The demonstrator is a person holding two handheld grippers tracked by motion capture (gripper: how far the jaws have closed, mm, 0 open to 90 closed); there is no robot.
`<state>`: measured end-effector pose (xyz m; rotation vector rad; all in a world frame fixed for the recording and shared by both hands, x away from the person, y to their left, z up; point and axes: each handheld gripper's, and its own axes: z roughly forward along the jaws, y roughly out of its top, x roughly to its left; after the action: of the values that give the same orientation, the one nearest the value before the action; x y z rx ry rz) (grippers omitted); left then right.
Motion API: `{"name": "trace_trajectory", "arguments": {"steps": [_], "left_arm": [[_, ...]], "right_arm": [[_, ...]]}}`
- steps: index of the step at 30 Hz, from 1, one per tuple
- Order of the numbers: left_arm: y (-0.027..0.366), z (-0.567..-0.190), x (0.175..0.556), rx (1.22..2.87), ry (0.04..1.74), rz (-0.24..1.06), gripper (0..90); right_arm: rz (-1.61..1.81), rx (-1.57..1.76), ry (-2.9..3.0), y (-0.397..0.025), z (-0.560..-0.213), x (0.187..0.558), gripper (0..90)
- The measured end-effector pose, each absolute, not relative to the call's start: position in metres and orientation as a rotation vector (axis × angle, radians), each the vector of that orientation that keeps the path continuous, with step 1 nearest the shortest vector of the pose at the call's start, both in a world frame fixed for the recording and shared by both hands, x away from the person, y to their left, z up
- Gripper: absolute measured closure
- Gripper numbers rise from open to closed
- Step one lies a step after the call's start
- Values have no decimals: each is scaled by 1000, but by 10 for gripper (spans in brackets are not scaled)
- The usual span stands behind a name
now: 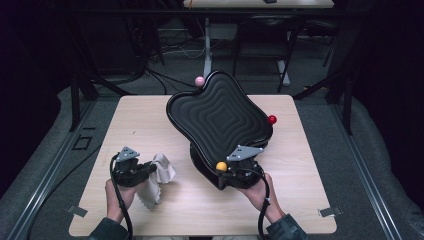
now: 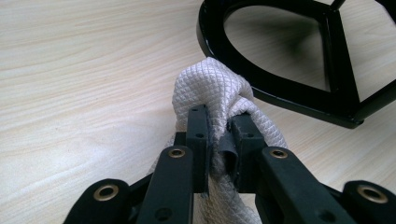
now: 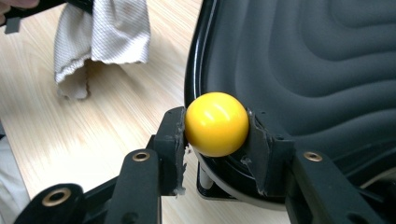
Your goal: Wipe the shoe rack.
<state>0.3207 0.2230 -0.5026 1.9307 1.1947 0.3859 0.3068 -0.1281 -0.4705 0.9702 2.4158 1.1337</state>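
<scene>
Left gripper (image 1: 146, 171) clamped on white cloth (image 1: 161, 172) near desk (image 1: 150, 115) front edge, right gripper (image 1: 223, 171) gripping yellow ball (image 1: 221, 166) on tilted black tray (image 1: 217, 117)

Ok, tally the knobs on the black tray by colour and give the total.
Pink knob: 1
Red knob: 1
Yellow knob: 1, clamped in the right gripper
Total: 3 on the tray
</scene>
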Motion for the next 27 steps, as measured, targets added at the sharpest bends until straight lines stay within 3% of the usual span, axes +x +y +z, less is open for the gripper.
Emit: {"name": "trace_trajectory", "arguments": {"steps": [12,16,27], "left_arm": [[224,-502,321,1931,1195,386,800],[222,-503,322,1937,1192,379,798],[220,-505,322,1949,1188,373,795]], "right_arm": [[1057,1087,2344,-163,-470,305,592],[1052,1164,2292,-175,-469,306,549],[1051,1253,2087,-158,-473,310,503]]}}
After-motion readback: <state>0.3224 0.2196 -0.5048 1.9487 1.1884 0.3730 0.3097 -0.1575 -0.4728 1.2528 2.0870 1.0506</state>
